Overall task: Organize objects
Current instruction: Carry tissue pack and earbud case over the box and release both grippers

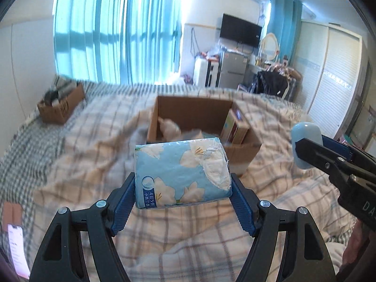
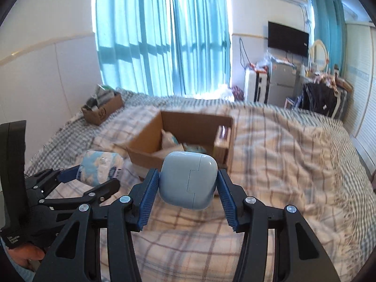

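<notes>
My left gripper (image 1: 183,183) is shut on a blue flowered tissue pack (image 1: 181,174), held above the bed, just short of an open cardboard box (image 1: 244,150). The box holds white items and upright books or cartons at its right side. My right gripper (image 2: 188,185) is shut on a pale blue rounded case (image 2: 188,179), also held in the air in front of the same box (image 2: 145,150). The right gripper with its case (image 1: 305,148) shows at the right of the left wrist view. The left gripper with the tissue pack (image 2: 101,169) shows at the left of the right wrist view.
A plaid duvet (image 1: 98,141) covers the bed. A second cardboard box (image 1: 61,105) with dark items stands at the far left corner of the bed. A phone (image 1: 16,246) lies at the near left. A wardrobe (image 1: 329,77), fridge and TV stand beyond the bed.
</notes>
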Demonstrator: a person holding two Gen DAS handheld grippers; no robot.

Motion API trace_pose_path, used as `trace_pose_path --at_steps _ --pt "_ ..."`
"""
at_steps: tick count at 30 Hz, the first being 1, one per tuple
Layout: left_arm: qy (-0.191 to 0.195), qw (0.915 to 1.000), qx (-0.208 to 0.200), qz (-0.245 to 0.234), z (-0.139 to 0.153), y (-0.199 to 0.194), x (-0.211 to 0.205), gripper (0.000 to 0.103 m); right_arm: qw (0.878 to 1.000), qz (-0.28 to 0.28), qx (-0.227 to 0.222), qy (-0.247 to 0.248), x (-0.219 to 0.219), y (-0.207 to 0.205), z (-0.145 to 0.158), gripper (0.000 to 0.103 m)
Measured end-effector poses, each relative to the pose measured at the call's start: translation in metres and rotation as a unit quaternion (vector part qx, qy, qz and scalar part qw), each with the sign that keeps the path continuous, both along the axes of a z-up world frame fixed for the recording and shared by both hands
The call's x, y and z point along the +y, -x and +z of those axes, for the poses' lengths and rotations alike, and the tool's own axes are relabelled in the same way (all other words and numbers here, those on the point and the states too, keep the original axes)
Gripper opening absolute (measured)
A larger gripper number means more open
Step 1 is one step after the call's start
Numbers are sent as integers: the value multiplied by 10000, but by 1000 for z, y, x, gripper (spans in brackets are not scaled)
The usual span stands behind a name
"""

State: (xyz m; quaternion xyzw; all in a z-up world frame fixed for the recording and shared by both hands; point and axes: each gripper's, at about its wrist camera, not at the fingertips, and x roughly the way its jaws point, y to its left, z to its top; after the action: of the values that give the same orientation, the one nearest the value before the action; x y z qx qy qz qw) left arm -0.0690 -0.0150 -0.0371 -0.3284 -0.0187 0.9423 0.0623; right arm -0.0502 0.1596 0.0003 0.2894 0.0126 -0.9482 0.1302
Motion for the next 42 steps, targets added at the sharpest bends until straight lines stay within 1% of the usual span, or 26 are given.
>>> trace_pose_path --at_steps 3,6,9,11,16,21,26,35,40,42 --pt "56 9998 157 -48 17 6 3 77 9998 80 170 -17 -6 3 17 50" --pt "135 9994 285 -107 28 16 7 77 9995 109 303 7 -9 12 30 50" --pt "115 9993 333 -137 34 28 8 77 9993 134 356 43 -9 23 36 50" --pt "124 9992 333 -160 37 38 8 77 9991 132 393 25 -9 33 41 50" --pt "291 9986 377 -211 39 65 14 77 9988 166 448 54 -7 61 46 50" --pt "386 9981 352 -314 30 99 20 77 9990 187 399 73 -6 97 44 50" --pt "459 9979 223 -402 10 132 23 77 9994 165 309 -10 -4 138 31 50" --pt "536 9978 -18 -389 -25 179 24 77 9999 84 -54 -19 0 203 -14 50" --pt "463 9979 -245 -378 -46 192 29 77 9991 37 -348 253 2 232 -42 51" --pt "450 9977 -352 -370 -53 193 32 77 9984 3 -495 284 0 239 -51 51"
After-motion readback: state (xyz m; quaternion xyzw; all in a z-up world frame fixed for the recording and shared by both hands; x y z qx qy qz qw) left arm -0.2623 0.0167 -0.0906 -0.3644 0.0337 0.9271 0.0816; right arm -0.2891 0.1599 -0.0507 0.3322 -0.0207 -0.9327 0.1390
